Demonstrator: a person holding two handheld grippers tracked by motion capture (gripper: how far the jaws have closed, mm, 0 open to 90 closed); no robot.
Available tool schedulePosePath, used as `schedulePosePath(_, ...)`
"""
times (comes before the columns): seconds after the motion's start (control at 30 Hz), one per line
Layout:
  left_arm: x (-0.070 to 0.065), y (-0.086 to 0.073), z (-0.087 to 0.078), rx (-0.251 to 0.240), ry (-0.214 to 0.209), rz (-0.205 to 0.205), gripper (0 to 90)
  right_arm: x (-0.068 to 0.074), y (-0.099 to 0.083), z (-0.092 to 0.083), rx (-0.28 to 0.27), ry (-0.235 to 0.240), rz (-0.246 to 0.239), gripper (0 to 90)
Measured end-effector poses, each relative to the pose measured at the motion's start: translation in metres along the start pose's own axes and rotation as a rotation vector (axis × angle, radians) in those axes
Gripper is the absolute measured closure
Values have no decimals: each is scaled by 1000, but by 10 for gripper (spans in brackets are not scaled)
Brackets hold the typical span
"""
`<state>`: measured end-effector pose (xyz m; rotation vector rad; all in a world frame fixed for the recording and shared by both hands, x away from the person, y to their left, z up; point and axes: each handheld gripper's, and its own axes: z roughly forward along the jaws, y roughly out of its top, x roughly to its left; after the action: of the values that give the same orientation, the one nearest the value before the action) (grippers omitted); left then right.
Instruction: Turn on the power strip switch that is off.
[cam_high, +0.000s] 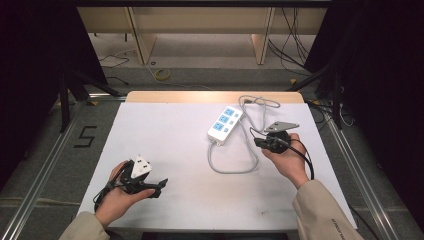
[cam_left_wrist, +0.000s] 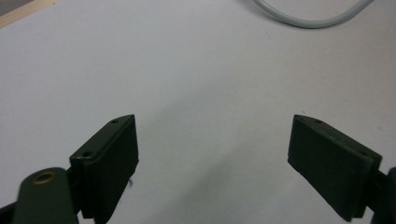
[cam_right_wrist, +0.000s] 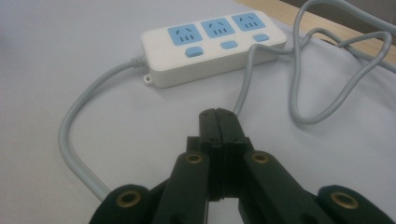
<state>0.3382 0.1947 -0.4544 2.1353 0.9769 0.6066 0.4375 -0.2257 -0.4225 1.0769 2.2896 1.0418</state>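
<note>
- Tool state: the right gripper (cam_right_wrist: 218, 114) has its jaws pressed fully together with nothing between them; it sits just short of the power strip (cam_right_wrist: 212, 44), tips aimed at the strip's near end. The left gripper (cam_left_wrist: 212, 154) has its jaws spread wide over bare white table (cam_high: 165, 145) and holds nothing.
- Location of the work item: in the high view the power strip (cam_high: 225, 124) lies flat toward the far right of the table, sockets up, well apart from the left gripper (cam_high: 157, 186) and near the right gripper (cam_high: 260, 142).
- Risk 1: with jaws clenched, the right gripper can only push. A push on the strip's end is likely to slide or rotate the body, since nothing braces it.
- Risk 2: the grey cable (cam_right_wrist: 70, 140) loops beside the right gripper; a forward move may snag it and drag the strip.
- Risk 3: a press off-centre may miss the switch or trip a neighbouring one.
- Count: one power strip, three blue sockets, three blue switches, one grey cable, two grippers.
</note>
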Motion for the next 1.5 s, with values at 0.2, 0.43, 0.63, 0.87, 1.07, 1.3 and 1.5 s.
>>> schedulePosePath(0.2, 0, 0, 0, 1, 2, 1, 161, -1, 3, 2, 3, -1, -4, 900)
schedulePosePath(0.43, 0, 0, 0, 1, 1, 1, 162, 0, 9, 7, 5, 2, -11, 900)
schedulePosePath(0.63, 1, 0, 0, 4, 3, 4, 162, 0, 12, 11, 9, 4, -11, 900)
schedulePosePath(0.87, 1, 0, 0, 4, 2, 3, 162, -1, 17, 15, 10, 5, -8, 900)
schedulePosePath(1.07, 0, 0, 0, 0, 3, 3, 161, -2, 21, 20, 16, 7, -8, 900)
schedulePosePath(1.3, 1, 0, 0, 1, 2, 3, 161, -2, 23, 27, 20, 11, -3, 900)
schedulePosePath(1.5, 0, 0, 0, 1, 0, 3, 161, -2, 25, 32, 31, 12, -5, 900)
